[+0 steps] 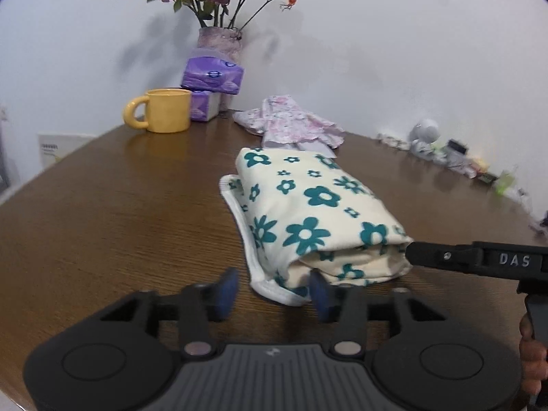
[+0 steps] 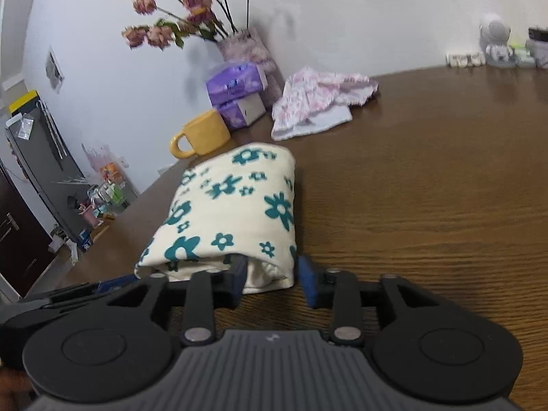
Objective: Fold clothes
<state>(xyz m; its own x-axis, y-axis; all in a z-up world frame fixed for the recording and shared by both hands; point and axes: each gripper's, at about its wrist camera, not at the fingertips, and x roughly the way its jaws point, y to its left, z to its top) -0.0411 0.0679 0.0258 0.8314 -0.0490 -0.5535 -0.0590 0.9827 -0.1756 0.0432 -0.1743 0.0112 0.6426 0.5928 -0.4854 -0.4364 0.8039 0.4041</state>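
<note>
**Cream flowered cloth lies folded between two open grippers**

Cream fabric printed with teal flowers, the folded garment (image 1: 308,212) (image 2: 233,212) lies as a thick bundle near the middle of the brown wood-grain worktop (image 1: 120,212) (image 2: 428,188). A white-edged lower layer sticks out along its left side in the left wrist view.

The left gripper (image 1: 272,289) sits at the near end of the bundle with its blue-padded fingers (image 1: 227,287) spread wide; the white-trimmed corner lies between them, and neither pad is seen pressing the cloth. The right gripper (image 2: 272,275) (image 1: 479,260) is at the bundle's other near corner. Its fingers (image 2: 310,279) are also apart, one tip tucked at the open mouth of the fold, the other just outside the cloth edge; no clamping shows.

Farther back, a pink-and-white patterned garment (image 1: 294,123) (image 2: 322,99) lies crumpled, apart from the bundle. A yellow mug (image 1: 164,109) (image 2: 203,133) stands beside two stacked purple tissue packs (image 1: 212,78) (image 2: 236,85), with a vase of dried roses (image 1: 219,41) (image 2: 246,48) behind them by the wall.
</note>
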